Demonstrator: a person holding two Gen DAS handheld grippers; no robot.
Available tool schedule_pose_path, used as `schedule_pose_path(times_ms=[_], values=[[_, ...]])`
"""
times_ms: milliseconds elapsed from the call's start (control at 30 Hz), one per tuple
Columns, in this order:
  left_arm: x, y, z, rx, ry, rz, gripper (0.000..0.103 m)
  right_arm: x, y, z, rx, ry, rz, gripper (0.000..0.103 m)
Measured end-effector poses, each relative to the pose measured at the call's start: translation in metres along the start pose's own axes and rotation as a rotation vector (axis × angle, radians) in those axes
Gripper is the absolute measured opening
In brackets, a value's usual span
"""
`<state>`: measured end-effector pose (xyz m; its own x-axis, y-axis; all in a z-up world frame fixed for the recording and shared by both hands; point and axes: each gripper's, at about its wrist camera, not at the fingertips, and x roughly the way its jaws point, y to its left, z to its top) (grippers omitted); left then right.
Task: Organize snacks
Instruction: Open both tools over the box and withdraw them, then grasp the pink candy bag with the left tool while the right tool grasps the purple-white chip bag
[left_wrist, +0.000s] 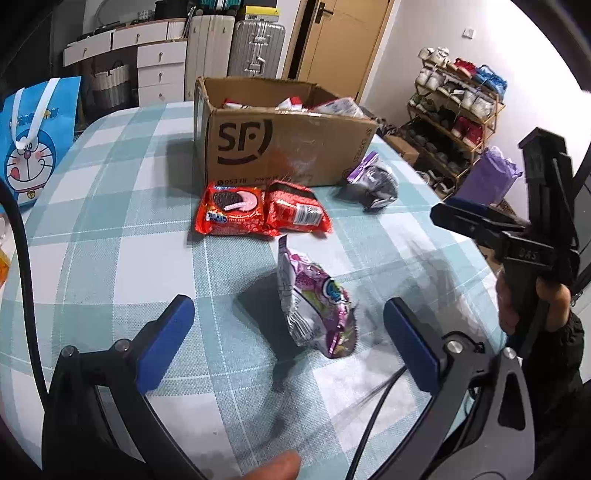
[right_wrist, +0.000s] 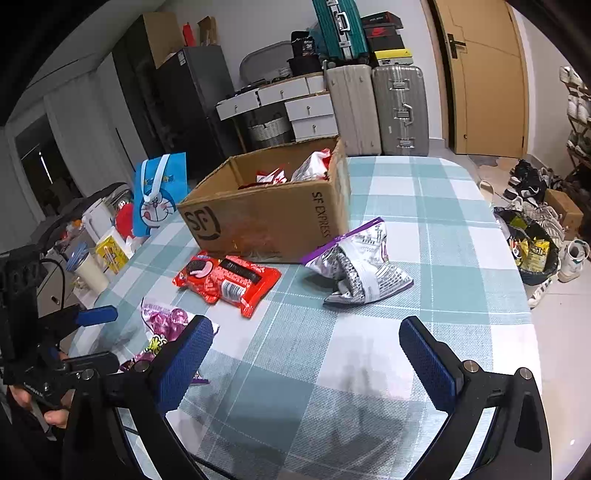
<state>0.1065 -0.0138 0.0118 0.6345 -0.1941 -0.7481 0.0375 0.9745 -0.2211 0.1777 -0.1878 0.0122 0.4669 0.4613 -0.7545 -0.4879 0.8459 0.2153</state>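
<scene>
The left tongs (left_wrist: 288, 345) are spread wide and empty, with the pink snack bag (left_wrist: 316, 306) lying on the checked surface (left_wrist: 110, 229) just beyond and between the two blue pads; that spacing looks chosen so the bag can be straddled and pinched next. The bag stands partly on edge, crumpled, so it will likely flatten and slip unless caught across its fuller middle.

Farther off, two red cookie packs (left_wrist: 258, 210) lie side by side, close against the near wall of the cardboard box (left_wrist: 288, 147), and a purple-and-silver bag (right_wrist: 358, 266) lies to their right, near the box's right corner. The box is open at the top and already holds several packets, so it seems to be where the snacks are being gathered; four are left outside.

The right tongs (right_wrist: 306, 354) are also wide open and hold nothing, hovering over a bare patch of the surface, with the purple-and-silver bag ahead of them, probably their next pick.
</scene>
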Motion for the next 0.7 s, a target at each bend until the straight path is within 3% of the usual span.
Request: schedule_pose_path(times_ms=[133, 700], values=[[0.01, -0.002, 0.002, -0.017, 0.014, -0.039, 0.102, 0.005, -0.001, -0.001, -0.001, 0.014, -0.016, 0.103], [0.053, -0.002, 0.007, -0.066, 0.071, -0.033, 0.099, 0.015, -0.011, 0.0, 0.012, 0.031, -0.026, 0.103]])
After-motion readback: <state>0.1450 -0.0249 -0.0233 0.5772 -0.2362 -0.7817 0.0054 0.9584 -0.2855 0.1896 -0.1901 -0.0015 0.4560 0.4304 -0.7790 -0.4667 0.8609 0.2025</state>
